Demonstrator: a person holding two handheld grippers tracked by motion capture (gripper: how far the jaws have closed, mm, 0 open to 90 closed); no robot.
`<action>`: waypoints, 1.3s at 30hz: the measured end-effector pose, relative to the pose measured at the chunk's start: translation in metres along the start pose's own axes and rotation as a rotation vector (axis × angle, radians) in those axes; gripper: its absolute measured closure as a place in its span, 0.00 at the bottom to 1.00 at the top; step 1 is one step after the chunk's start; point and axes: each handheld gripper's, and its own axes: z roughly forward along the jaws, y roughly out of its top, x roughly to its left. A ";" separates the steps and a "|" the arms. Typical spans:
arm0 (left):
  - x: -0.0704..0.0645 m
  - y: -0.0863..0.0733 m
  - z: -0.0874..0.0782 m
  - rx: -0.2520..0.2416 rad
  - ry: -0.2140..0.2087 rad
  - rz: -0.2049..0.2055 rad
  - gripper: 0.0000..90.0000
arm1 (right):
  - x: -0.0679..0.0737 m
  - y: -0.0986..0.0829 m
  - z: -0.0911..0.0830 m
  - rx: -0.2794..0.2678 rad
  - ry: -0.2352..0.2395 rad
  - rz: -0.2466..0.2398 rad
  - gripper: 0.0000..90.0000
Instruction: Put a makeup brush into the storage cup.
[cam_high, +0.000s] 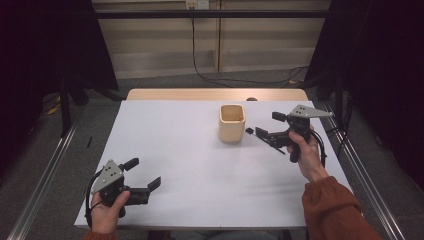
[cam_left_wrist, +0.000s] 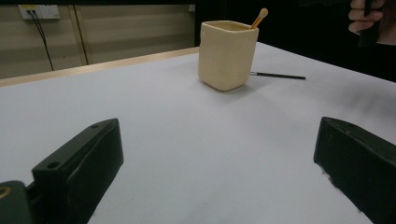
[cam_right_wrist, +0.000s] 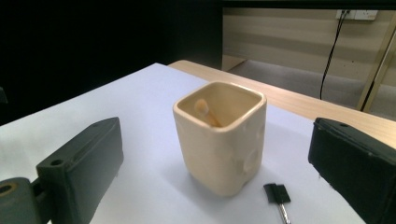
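Right claw (cam_high: 263, 135) spread wide and empty, held just right of the cream square ceramic cup (cam_high: 232, 122) at the far middle of the white bench (cam_high: 200, 175), close above a thin black brush (cam_right_wrist: 279, 198) lying flat beside the cup. Left claw (cam_high: 145, 175) also released, holding nothing, near the left front edge. Wooden-handled stick (cam_left_wrist: 258, 18) leaning inside the cup.
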 end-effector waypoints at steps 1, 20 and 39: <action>0.000 0.000 0.000 -0.002 0.000 -0.001 0.02 | 0.001 -0.001 -0.002 0.001 -0.003 0.002 0.03; 0.000 -0.001 -0.007 -0.016 0.010 -0.009 0.02 | 0.015 -0.028 -0.037 0.023 -0.030 0.011 0.03; -0.003 -0.002 -0.010 -0.019 0.020 -0.007 0.02 | 0.033 -0.067 -0.091 0.002 -0.119 0.029 0.02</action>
